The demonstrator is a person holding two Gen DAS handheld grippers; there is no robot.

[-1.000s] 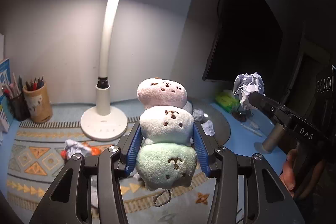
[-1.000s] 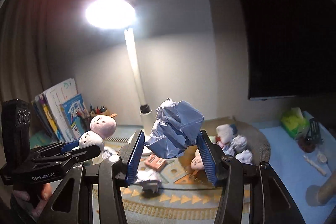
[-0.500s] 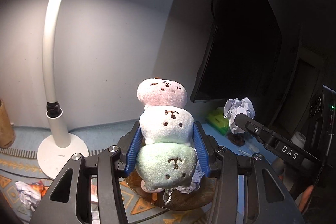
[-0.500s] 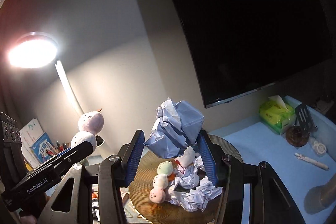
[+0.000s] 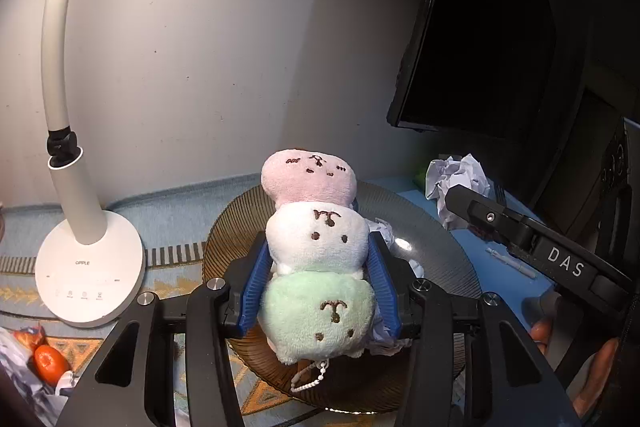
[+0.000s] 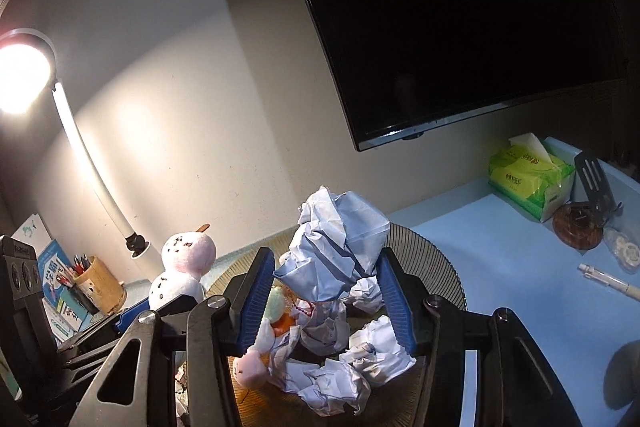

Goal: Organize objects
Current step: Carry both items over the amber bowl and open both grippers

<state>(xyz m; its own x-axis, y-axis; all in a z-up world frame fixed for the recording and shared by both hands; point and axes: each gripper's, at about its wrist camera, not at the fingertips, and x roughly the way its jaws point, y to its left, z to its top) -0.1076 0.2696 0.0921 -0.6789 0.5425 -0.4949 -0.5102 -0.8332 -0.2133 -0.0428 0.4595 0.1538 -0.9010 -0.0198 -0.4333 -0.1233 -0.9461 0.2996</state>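
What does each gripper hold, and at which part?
Left gripper: the stacked plush toy, held at its middle, white section. Right gripper: a crumpled paper ball, held at its lower part.

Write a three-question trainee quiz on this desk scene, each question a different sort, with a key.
1. True or false: the left gripper holds a crumpled paper ball.
2. Multiple choice: what lies beneath the right gripper? A) a pen cup B) a round plate piled with paper wads C) a tissue box
3. Fill in: the three-ball plush toy has its ___ ball farthest from the camera.

Key
1. False: it holds the plush toy; the right gripper holds the crumpled paper ball.
2. B
3. pink
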